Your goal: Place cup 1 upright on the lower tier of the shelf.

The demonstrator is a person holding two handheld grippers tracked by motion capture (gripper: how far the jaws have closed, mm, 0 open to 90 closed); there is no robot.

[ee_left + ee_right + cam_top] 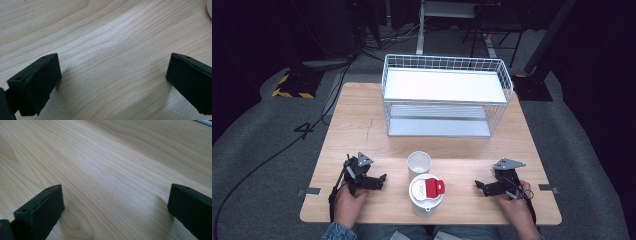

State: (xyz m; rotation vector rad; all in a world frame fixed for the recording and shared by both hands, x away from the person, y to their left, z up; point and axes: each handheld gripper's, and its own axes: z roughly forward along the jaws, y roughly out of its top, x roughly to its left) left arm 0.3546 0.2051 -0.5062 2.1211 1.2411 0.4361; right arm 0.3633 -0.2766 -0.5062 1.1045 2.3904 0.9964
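Two cups (419, 163), one open, one lidded (426, 192) | wire basket (499, 72) empty | both hand-held grippers (382, 178) (479, 186) open

Left gripper (382, 178) and right gripper (478, 186) lie low, tips pointing inward toward each other, jaws wide, nothing between.

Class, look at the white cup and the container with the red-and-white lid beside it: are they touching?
Cannot tell. In the high view the cup stands right behind the lidded container; their outlines meet, so no gap or contact shows plainly.
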